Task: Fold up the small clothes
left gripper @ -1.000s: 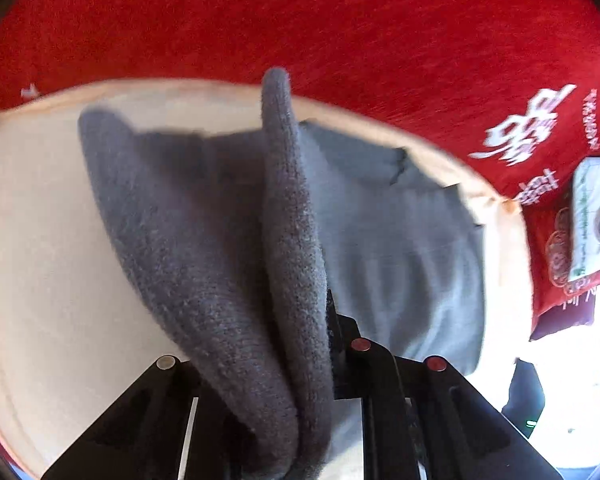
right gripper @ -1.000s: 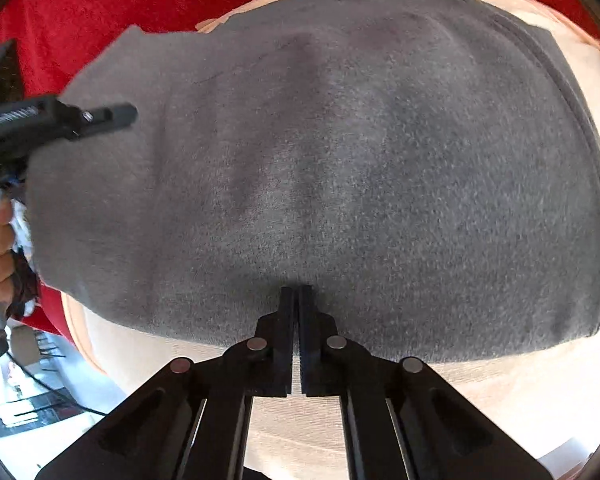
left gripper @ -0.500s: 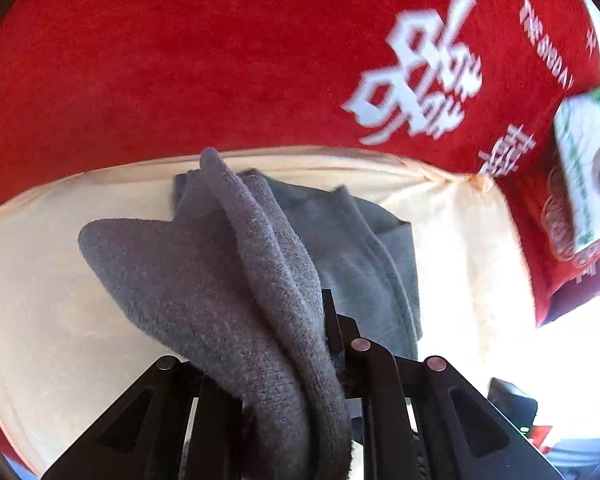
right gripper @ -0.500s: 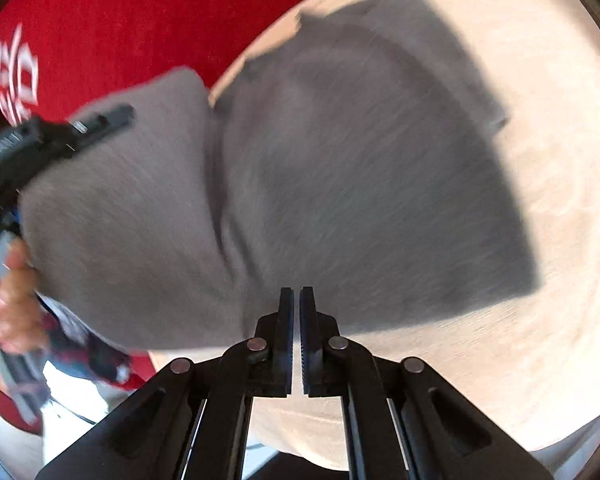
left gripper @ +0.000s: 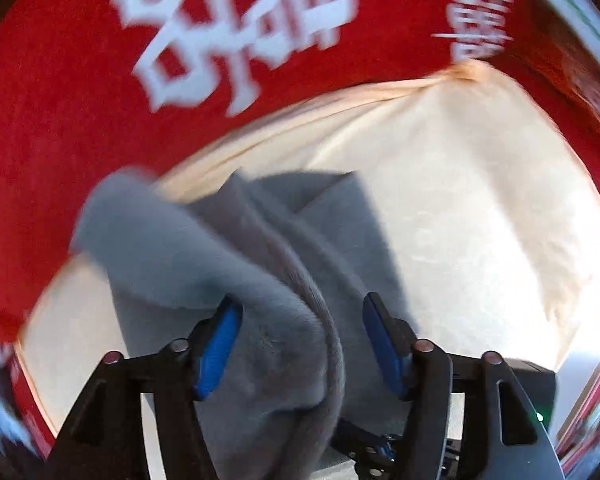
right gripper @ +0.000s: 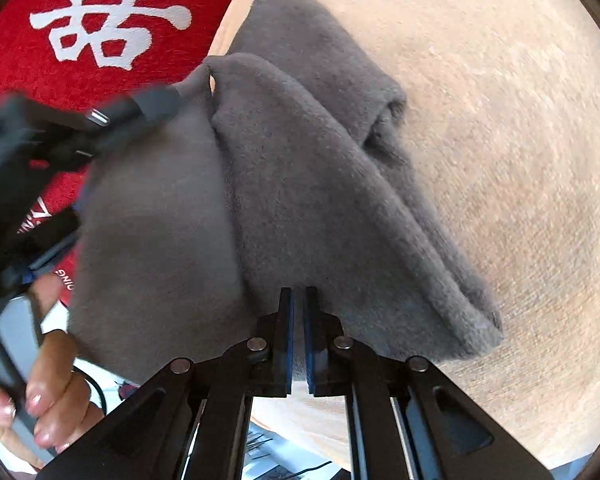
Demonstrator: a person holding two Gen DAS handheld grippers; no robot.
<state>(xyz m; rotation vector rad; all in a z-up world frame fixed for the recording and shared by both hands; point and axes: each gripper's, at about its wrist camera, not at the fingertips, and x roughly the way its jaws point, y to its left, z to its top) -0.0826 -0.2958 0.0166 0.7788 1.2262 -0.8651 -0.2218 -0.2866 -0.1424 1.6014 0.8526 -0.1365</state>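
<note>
A small grey fleece garment (right gripper: 308, 184) lies bunched and partly folded on a cream cloth (right gripper: 500, 120). My right gripper (right gripper: 299, 300) is shut on the garment's near edge. My left gripper (left gripper: 300, 308) has its blue-padded jaws apart, with a fold of the grey garment (left gripper: 268, 328) draped between them. In the right wrist view the left gripper (right gripper: 100, 120) sits at the garment's far left corner, held by a hand (right gripper: 48, 392).
A red cloth with white characters (left gripper: 220, 40) lies under and beyond the cream cloth (left gripper: 460, 208). The red cloth (right gripper: 80, 28) also shows at upper left in the right wrist view. The cream cloth's edge runs along it.
The left gripper's jaws have opened, letting go their pinch on the garment. Both grippers swung the garment over, so it now lies narrower and doubled on the cream cloth.
</note>
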